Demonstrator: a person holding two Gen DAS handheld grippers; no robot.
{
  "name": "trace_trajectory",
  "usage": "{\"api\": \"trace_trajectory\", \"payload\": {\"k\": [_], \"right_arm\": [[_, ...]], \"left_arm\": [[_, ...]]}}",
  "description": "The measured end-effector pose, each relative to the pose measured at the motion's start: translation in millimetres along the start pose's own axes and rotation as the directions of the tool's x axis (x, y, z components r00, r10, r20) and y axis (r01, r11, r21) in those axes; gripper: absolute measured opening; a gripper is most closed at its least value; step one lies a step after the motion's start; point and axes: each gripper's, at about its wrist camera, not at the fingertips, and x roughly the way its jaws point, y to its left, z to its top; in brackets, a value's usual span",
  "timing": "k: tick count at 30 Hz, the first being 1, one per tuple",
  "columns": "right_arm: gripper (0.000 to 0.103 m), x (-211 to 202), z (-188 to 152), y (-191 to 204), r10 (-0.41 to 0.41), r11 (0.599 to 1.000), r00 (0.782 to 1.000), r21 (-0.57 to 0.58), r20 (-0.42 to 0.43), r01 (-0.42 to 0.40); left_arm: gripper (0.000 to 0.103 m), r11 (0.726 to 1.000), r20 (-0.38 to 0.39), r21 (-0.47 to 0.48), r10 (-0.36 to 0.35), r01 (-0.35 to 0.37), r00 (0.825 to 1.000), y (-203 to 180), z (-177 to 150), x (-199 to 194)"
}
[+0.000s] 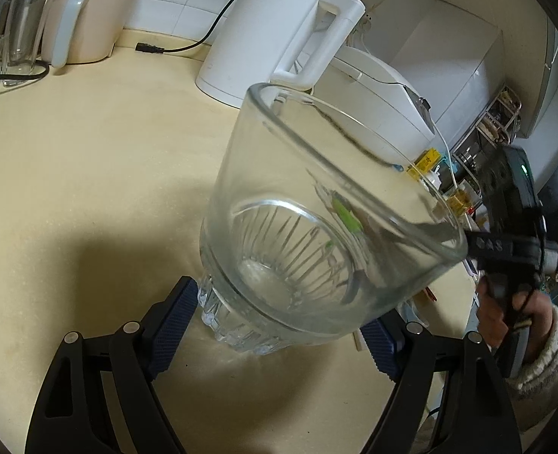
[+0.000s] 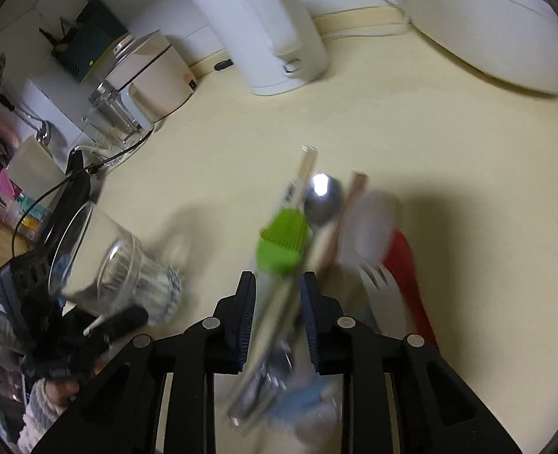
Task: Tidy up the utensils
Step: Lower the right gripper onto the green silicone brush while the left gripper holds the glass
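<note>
My left gripper (image 1: 279, 325) is shut on the ribbed base of a clear glass cup (image 1: 316, 219), which is tilted with its mouth toward the right, above the cream counter. The cup also shows at the left of the right wrist view (image 2: 104, 268). My right gripper (image 2: 279, 295) is shut on a bundle of utensils: a green silicone brush (image 2: 282, 242), packaged chopsticks (image 2: 301, 178), a metal spoon (image 2: 324, 196), a white fork (image 2: 381, 291) and a red utensil (image 2: 411, 268). The bundle is blurred. The right gripper shows at the right edge of the left wrist view (image 1: 505, 242).
A white kettle (image 1: 275, 30) and a white rice cooker (image 1: 384, 98) stand at the back of the counter (image 1: 89, 170). A beige appliance (image 1: 86, 19), glass jars (image 1: 21, 26) and a black power cord (image 1: 188, 45) are at the back left.
</note>
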Motion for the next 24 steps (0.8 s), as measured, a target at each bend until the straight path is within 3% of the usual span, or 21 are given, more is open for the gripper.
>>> {"api": "trace_trajectory", "payload": {"k": [9,14,16,24], "right_arm": [[0.025,34,22,21,-0.071,0.997,0.997,-0.037,-0.042,0.07],[0.026,35,23,21,-0.081,0.996,0.996,-0.045,-0.043,0.079],[0.033,33,22,20,-0.08,0.996,0.996,-0.041,-0.039,0.079],[0.036,29,19,17,-0.16,0.987,0.987,-0.031,-0.016,0.16]], "left_arm": [[0.085,1.0,0.005,-0.013,-0.017,0.017,1.0,4,0,-2],[0.085,1.0,0.006,-0.014,-0.018,0.018,1.0,4,-1,-2],[0.085,1.0,0.005,-0.014,-0.018,0.018,1.0,4,-1,-2],[0.086,1.0,0.006,-0.013,-0.018,0.018,1.0,4,-1,-1]]}}
